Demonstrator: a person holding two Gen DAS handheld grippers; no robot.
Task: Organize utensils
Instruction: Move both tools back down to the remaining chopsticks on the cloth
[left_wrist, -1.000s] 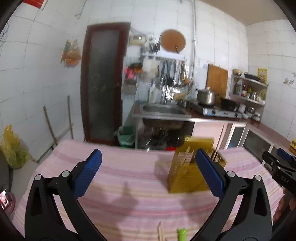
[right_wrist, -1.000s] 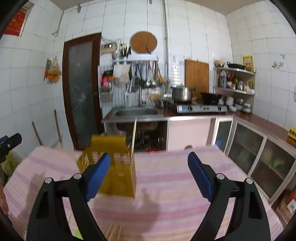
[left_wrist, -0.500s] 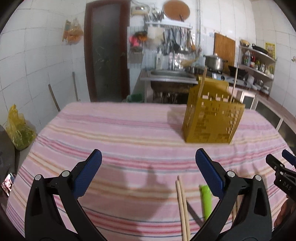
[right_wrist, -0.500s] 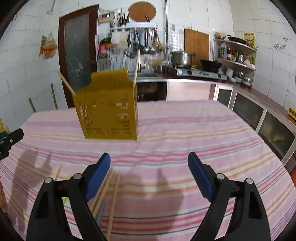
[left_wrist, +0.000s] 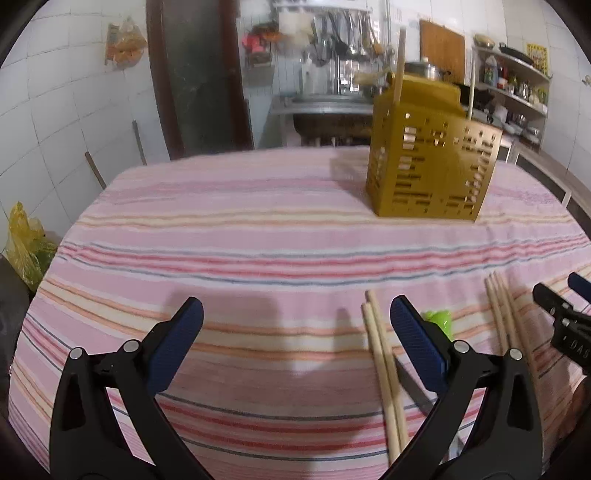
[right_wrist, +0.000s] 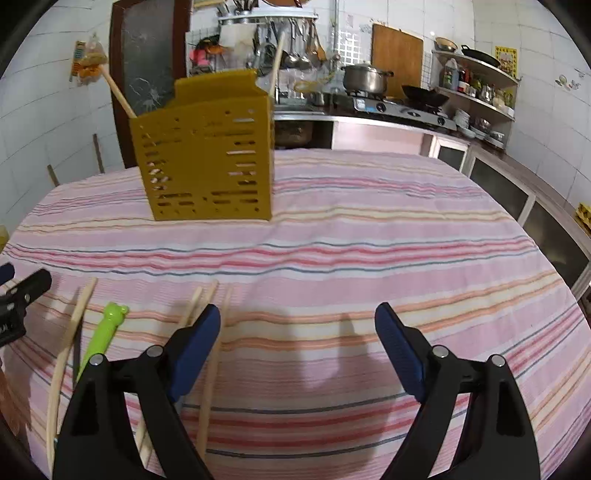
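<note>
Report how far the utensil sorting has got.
Done: two wooden chopsticks already stand in the yellow perforated plastic holder. In hand: nothing; the left gripper and right gripper are both open and empty above the striped tablecloth. Left: loose wooden chopsticks and a green-handled knife lying on the cloth.

My left wrist view looks down across the striped tablecloth (left_wrist: 258, 229), the yellow utensil holder (left_wrist: 428, 166) at one o'clock. My right wrist view faces likewise, holder (right_wrist: 210, 158) at eleven o'clock. Both share cloth, holder, kitchen wall.
</note>
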